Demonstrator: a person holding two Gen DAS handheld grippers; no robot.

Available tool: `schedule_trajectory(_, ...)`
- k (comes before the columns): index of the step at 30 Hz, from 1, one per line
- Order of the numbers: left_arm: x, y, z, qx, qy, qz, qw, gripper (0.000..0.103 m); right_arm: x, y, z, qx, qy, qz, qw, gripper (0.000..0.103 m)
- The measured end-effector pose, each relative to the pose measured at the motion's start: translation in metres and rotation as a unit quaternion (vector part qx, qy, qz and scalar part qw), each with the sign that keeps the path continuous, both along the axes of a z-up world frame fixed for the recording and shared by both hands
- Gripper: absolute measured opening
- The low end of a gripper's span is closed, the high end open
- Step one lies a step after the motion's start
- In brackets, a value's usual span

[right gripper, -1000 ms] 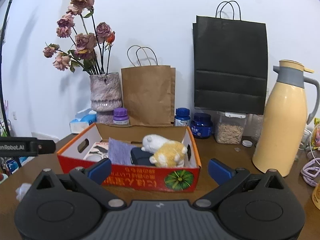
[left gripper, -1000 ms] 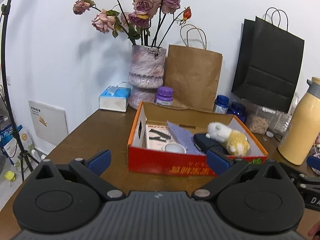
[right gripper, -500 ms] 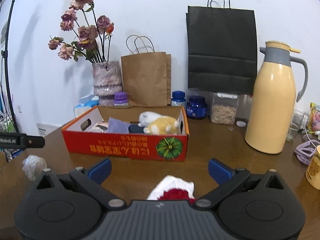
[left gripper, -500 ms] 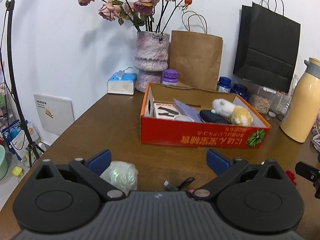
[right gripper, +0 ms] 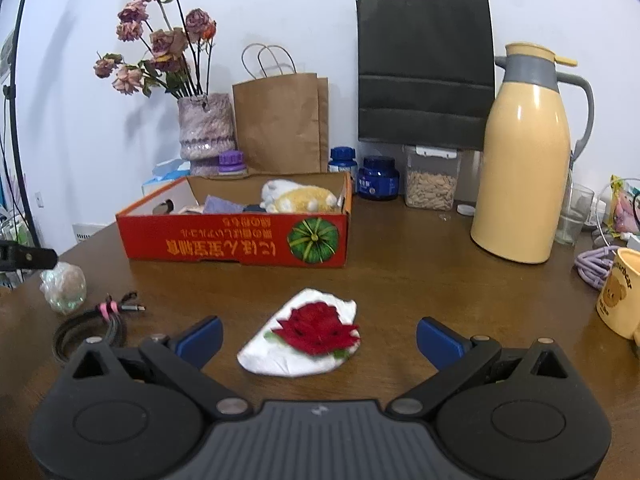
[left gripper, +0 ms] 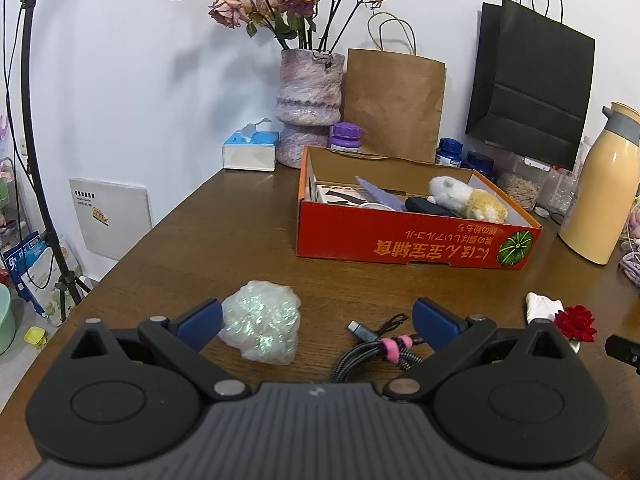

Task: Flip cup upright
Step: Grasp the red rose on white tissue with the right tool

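Observation:
A yellow mug [right gripper: 619, 292] with a bear print stands at the right edge of the right wrist view. The frame cuts it off, so I cannot tell which way up it is. My right gripper [right gripper: 320, 334] is open, low over the wooden table [right gripper: 420, 288], with the mug well off to its right. A white paper with a red rose [right gripper: 308, 332] lies between its fingers, untouched. My left gripper [left gripper: 318, 320] is open too. Between its fingers lie an iridescent crumpled wrap [left gripper: 262, 330] and a bundled black cable [left gripper: 376, 350]. The mug is not in the left wrist view.
A red cardboard box [right gripper: 236, 240] with a plush toy sits mid-table. Behind it stand a vase of dried roses [right gripper: 206, 128], paper bags, jars and a yellow thermos [right gripper: 524, 160]. A glass [right gripper: 574, 220] and a purple cable [right gripper: 596, 264] are near the mug. The table's left edge [left gripper: 132, 256] drops to the floor.
Both grippers have drawn back from the red box toward the table's near side. The wrap, the cable, the rose paper and the mug have come into view. Both stay open.

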State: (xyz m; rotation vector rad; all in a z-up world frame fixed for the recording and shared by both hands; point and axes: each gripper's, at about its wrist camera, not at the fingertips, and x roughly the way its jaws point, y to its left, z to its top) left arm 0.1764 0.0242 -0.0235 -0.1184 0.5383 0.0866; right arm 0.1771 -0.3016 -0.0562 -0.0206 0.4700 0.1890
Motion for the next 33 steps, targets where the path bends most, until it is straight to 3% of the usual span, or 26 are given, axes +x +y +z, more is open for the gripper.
schedule_trajectory(17,-0.006,0.012,-0.008,-0.010,-0.008,-0.002,0.9999,0.103,0.048,0.018,-0.024,-0.032,0.016,0.012,0.999,0.102)
schedule_trajectory(23,-0.005,0.012,-0.011,-0.013,-0.007,-0.004,0.9999,0.103,0.064,0.022,-0.034,-0.026,0.040,0.014,0.999,0.092)
schedule_trajectory(27,-0.004,0.012,-0.014,-0.014,-0.004,-0.004,0.9999,0.103,0.065,0.023,-0.036,-0.025,0.043,0.018,0.999,0.066)
schedule_trajectory(29,-0.004,0.012,-0.015,-0.015,-0.003,-0.004,0.9999,0.103,0.066,0.021,-0.036,-0.020,0.046,0.018,0.999,0.062)
schedule_trajectory(31,-0.004,0.012,-0.016,-0.016,-0.002,-0.004,0.9999,0.103,0.066,0.021,-0.036,-0.016,0.047,0.021,0.999,0.043)
schedule_trajectory(33,-0.003,0.012,-0.016,-0.017,-0.002,-0.003,0.9998,0.103,0.064,0.020,-0.035,-0.013,0.043,0.022,0.999,0.041)
